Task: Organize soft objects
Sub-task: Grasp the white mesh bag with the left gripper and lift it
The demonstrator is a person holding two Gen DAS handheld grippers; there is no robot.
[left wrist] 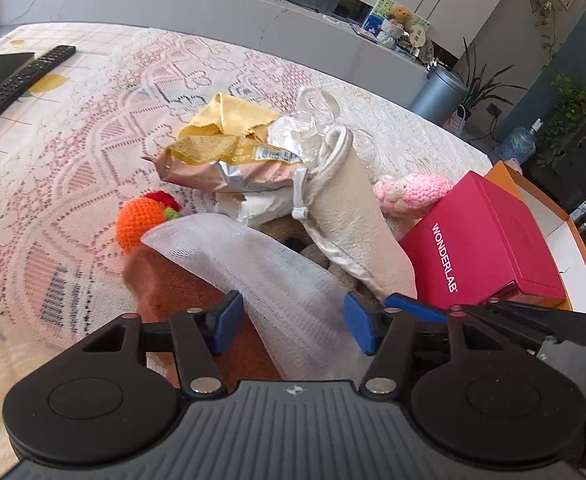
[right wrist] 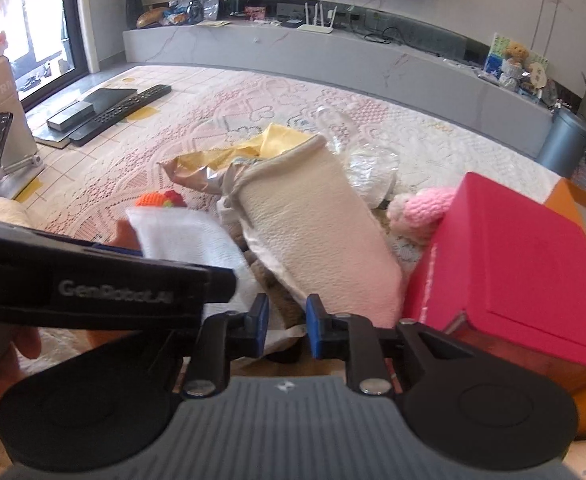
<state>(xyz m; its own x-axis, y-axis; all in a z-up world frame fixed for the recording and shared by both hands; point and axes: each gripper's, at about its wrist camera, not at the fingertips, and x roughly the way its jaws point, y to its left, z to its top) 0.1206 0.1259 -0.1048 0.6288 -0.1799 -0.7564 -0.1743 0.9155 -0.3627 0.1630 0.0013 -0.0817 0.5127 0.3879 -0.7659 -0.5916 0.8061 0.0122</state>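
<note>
Currently, left wrist view: my left gripper (left wrist: 293,322) stands partly open, blue pads either side of a white mesh cloth (left wrist: 261,268) that drapes up between them. The pads do not look pressed on it, so I judge nothing is held yet. Under the mesh lies an orange plush item (left wrist: 197,300), blurred, which I cannot identify. To take the mesh cleanly I should close on it alone and keep the orange fabric out of the bite.

Just beyond sit a crocheted orange fruit (left wrist: 141,220), a crumpled foil snack bag (left wrist: 229,168), a yellow cloth (left wrist: 233,114) and a cream pouch (left wrist: 357,232) leaning across the pile. A pink knitted toy (left wrist: 413,192) touches the red WONDERLAB box (left wrist: 489,240), which rests on an orange tray (left wrist: 573,236). A remote control (left wrist: 21,80) lies well apart on the lace tablecloth (left wrist: 93,168).

Right wrist view: my right gripper (right wrist: 287,322) is nearly closed, only a narrow gap between the pads. A white hem seems to run between them, but I cannot tell if they pinch it. The cream pouch (right wrist: 317,232) rises directly ahead; the mesh cloth (right wrist: 181,236) sits left, partly behind the left gripper's black arm (right wrist: 93,284). That arm crowds my right side, and the red box (right wrist: 513,264) hems in the other, so any lift should go straight up.
</note>
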